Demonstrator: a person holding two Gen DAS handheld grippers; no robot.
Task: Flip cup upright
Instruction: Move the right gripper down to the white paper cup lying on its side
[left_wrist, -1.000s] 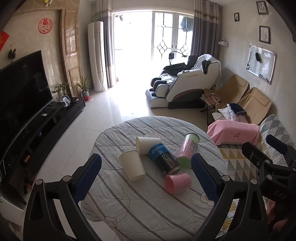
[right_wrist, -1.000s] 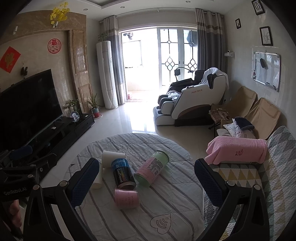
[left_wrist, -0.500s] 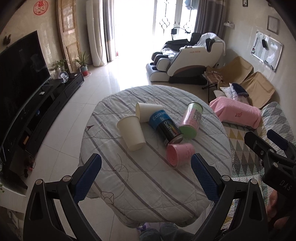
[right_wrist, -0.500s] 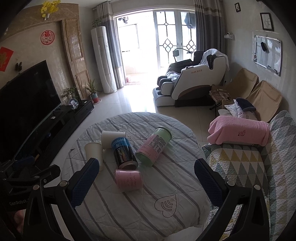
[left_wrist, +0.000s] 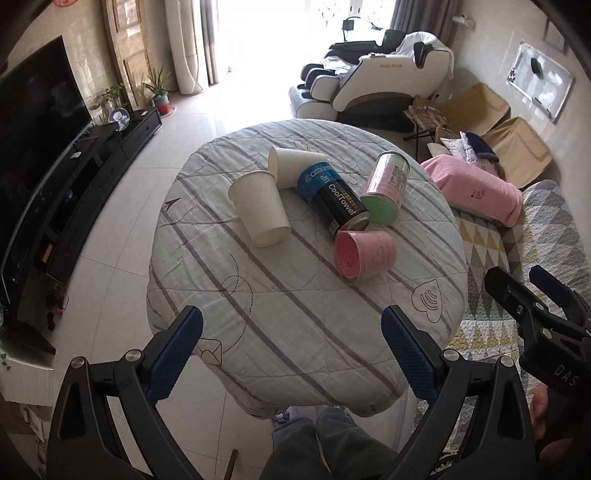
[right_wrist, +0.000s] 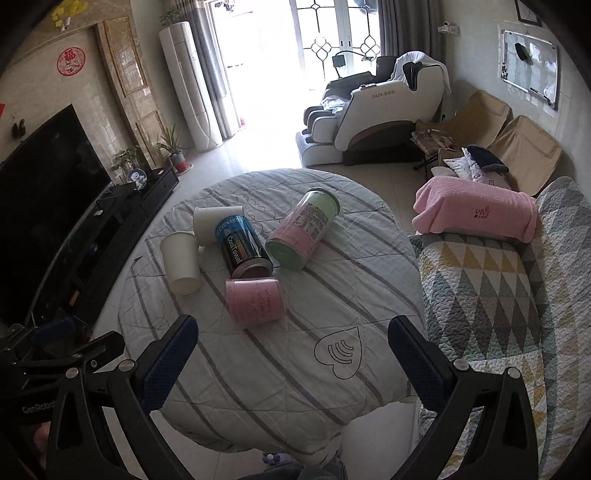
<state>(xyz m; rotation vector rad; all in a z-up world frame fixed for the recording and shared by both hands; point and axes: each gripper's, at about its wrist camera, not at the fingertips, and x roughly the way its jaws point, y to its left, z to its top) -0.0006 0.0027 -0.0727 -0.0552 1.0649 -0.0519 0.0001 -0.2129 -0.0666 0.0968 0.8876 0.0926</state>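
Note:
Several containers lie on their sides on a round table (left_wrist: 295, 332) (right_wrist: 280, 387) with a striped grey cloth. A pink cup (left_wrist: 365, 253) (right_wrist: 255, 302) lies nearest. A white paper cup (left_wrist: 260, 212) (right_wrist: 181, 262) lies at the left, a second white cup (left_wrist: 293, 166) (right_wrist: 212, 223) behind it. A blue-black can (left_wrist: 332, 197) (right_wrist: 242, 247) and a pink-green canister (left_wrist: 386, 188) (right_wrist: 301, 234) lie between. My left gripper (left_wrist: 291, 354) and right gripper (right_wrist: 291, 362) are open and empty, above the table's near edge.
A sofa with a patterned quilt (right_wrist: 498, 314) and a pink towel (right_wrist: 476, 208) is right of the table. A TV and dark cabinet (left_wrist: 48, 155) stand on the left. A massage chair (left_wrist: 373, 81) stands behind. Tile floor surrounds the table.
Both grippers have risen and tilted down, so the table and cups sit lower and larger in view. The cups have not moved. Both grippers stay open.

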